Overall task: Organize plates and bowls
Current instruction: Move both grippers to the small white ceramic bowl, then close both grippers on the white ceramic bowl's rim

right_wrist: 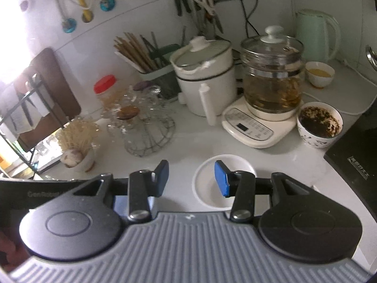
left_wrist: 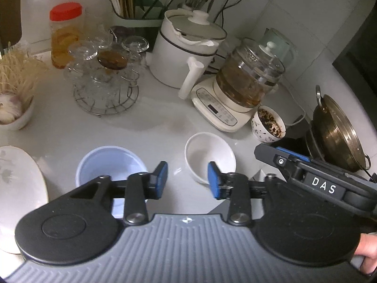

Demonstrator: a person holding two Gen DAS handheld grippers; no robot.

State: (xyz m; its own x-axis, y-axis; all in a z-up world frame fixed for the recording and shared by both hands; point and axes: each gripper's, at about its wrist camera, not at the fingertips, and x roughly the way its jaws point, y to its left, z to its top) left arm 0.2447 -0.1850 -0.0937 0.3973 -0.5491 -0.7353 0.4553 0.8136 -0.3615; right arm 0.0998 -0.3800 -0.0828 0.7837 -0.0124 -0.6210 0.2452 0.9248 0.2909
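1. The left gripper [left_wrist: 187, 180] is hovering with fingers apart, between a pale blue plastic bowl [left_wrist: 109, 165] and a small white ceramic bowl [left_wrist: 209, 156].
2. The right gripper [right_wrist: 191, 179] is gaping over the countertop; that white bowl is sitting under its right finger.

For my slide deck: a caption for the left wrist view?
Open left gripper above counter, between pale blue bowl and white bowl.

Both wrist cameras look forward and down over their own tongs at a cluttered bench [left_wrist: 141, 127] from close above. The left view faces from further left, the right from further right; they share the white bowl [left_wrist: 209, 156] [right_wrist: 207, 188], white cooker [left_wrist: 186, 54] [right_wrist: 202, 75] and glass kettle [left_wrist: 252, 75] [right_wrist: 271, 75]
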